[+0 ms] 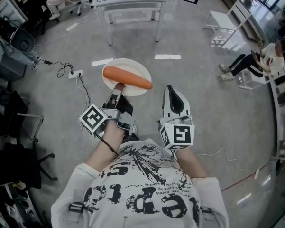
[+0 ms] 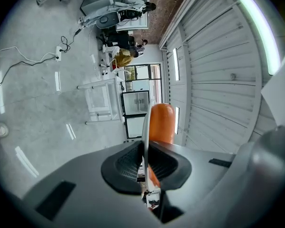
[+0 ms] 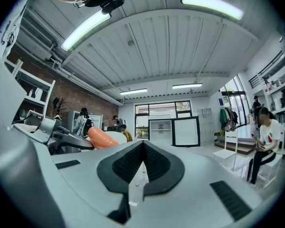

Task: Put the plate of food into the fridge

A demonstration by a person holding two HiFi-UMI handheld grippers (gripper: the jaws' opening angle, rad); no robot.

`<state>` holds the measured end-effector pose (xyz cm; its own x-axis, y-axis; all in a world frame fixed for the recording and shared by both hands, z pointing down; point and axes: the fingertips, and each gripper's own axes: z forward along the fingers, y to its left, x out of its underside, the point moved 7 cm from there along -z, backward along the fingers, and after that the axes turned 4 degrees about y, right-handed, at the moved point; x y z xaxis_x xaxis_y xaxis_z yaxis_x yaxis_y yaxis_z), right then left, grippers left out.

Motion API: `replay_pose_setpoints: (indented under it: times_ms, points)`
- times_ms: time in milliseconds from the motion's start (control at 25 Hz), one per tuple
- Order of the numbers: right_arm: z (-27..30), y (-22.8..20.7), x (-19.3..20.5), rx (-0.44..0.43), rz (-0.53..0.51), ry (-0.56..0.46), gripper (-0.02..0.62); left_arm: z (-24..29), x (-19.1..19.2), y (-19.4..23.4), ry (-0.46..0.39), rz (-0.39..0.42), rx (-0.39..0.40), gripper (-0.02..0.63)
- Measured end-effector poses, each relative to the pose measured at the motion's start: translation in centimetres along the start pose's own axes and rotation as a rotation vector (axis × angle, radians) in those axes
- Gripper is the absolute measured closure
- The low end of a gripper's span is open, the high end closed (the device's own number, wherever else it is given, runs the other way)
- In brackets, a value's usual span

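Closest in, below centre, the left gripper's (image 1: 118, 88) jaws are being pressed onto the white plate's (image 1: 133, 64) rim; a carrot (image 1: 128, 78) is being carried on it at frame centre; the right gripper (image 1: 170, 89), just right, is being held fully closed, empty.

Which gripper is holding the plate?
The left gripper: its jaws clamp the white plate by its rim, carrot on top. The right gripper is shut, empty.

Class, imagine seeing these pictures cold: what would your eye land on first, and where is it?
The bright orange carrot lying across a white plate, mid-air over the grey floor at the head view's centre. The left gripper clamps the plate's near rim; the right gripper sits beside it, shut and empty.
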<state>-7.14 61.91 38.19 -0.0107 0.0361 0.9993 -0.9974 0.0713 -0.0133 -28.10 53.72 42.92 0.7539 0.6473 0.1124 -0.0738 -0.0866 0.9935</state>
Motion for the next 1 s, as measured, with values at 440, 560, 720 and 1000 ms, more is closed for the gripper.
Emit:
replay_pose_setpoints:
  times_ms: [440, 560, 720, 1000]
  points:
    - [12.5, 3.6, -1.8, 0.034, 0.007, 0.028, 0.595, 6.0, -11.2, 0.6, 0.030, -0.020, -0.030, 0.572]
    - [14.3, 4.5, -1.7, 0.020, 0.026, 0.049, 0.595, 6.6, -12.7, 1.2, 0.037, -0.040, -0.050, 0.572]
    - [17.4, 3.5, -1.4, 0.009, 0.028, 0.056, 0.595, 8.7, -13.6, 1.8, 0.029, -0.039, -0.063, 0.572]
    - [23.5, -0.5, -1.2, -0.068, 0.035, 0.043, 0.595, 14.7, -13.5, 2.7, -0.018, -0.053, -0.084, 0.572]
